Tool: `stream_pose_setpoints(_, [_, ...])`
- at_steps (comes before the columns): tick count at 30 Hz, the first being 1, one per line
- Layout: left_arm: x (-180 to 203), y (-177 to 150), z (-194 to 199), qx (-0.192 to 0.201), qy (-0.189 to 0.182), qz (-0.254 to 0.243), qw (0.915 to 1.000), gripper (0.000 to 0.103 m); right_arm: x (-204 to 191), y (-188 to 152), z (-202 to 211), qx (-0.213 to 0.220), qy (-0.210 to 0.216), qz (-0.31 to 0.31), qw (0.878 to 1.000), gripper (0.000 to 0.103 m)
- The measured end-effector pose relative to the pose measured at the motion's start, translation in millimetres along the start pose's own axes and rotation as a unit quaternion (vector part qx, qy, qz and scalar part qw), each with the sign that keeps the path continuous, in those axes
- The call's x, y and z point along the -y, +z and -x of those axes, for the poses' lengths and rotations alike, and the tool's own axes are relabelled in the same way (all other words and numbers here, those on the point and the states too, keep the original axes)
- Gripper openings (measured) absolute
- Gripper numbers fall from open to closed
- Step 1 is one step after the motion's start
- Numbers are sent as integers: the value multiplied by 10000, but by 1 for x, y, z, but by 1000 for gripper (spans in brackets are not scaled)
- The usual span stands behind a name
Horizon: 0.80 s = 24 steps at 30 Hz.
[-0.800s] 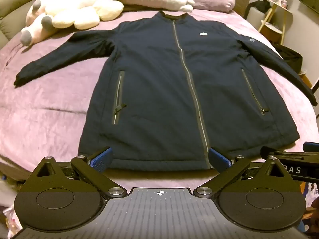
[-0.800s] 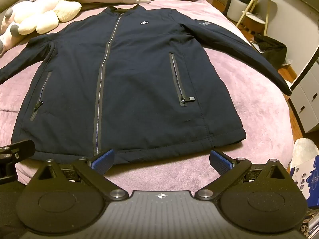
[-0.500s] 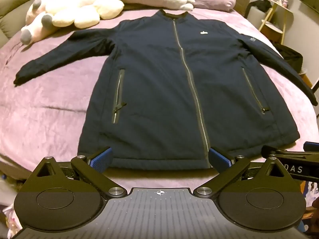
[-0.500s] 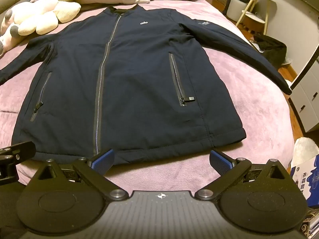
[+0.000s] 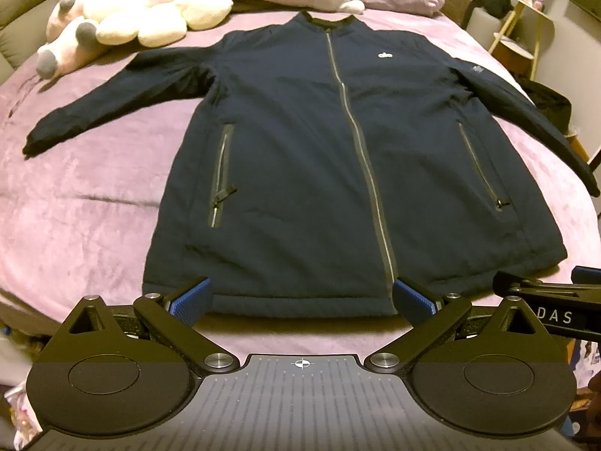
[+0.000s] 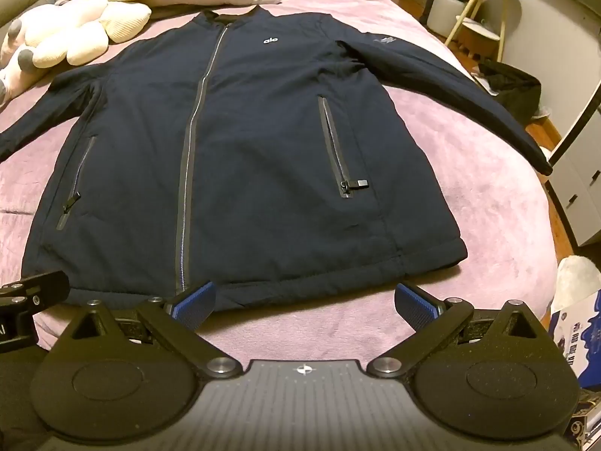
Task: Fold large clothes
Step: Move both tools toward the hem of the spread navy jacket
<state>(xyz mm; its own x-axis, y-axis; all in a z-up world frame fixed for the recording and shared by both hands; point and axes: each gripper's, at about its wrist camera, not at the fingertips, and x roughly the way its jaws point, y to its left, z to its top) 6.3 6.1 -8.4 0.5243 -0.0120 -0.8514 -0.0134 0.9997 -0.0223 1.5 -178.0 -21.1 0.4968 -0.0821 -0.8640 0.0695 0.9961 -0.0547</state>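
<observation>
Dark navy jacket (image 5: 300, 158) lies flat on the bed (image 5: 86, 206), front up, zipped, both sleeves spread out to the sides, collar toward the pillows. Left gripper (image 5: 300, 298) hovers just short of the jacket's hem near the main zipper, jaws wide open, holding nothing. Right gripper (image 6: 305, 302) is beside it at the hem's right half, jaws also wide open and empty. Plush toys (image 5: 124, 18) sit at the head of the bed, apart from the left sleeve.
</observation>
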Motion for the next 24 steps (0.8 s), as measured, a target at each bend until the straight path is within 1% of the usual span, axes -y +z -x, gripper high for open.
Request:
stream_pose_setpoints(12, [-3,2,-10,-133,-78,22,9999,103,1,0,-7,-30,114,-97,9999,102])
stream_pose_setpoints(18, [-6,4,-21,-220,-220,19,9995,103,4,2,-12,2,262,-177,9995,102])
stream_pose_setpoints(20, [-6,6,-28,-273,-330,14,9991,103,7,2,-15,57,382,-264,9989,102])
stream_pose_setpoints(22, [-6,9,-38,-353,-511,-4,9981,103,13,1,-18,207,535,-421,9975,102])
stream_pose_setpoints(23, [-7,11,-43,-365,-628,-5,9974,103,16,1,-20,336,667,-526,9958,102])
stream_pose_setpoints(24, [-8,13,-48,-368,-746,4,9965,103,24,0,-23,540,982,-694,9913,102])
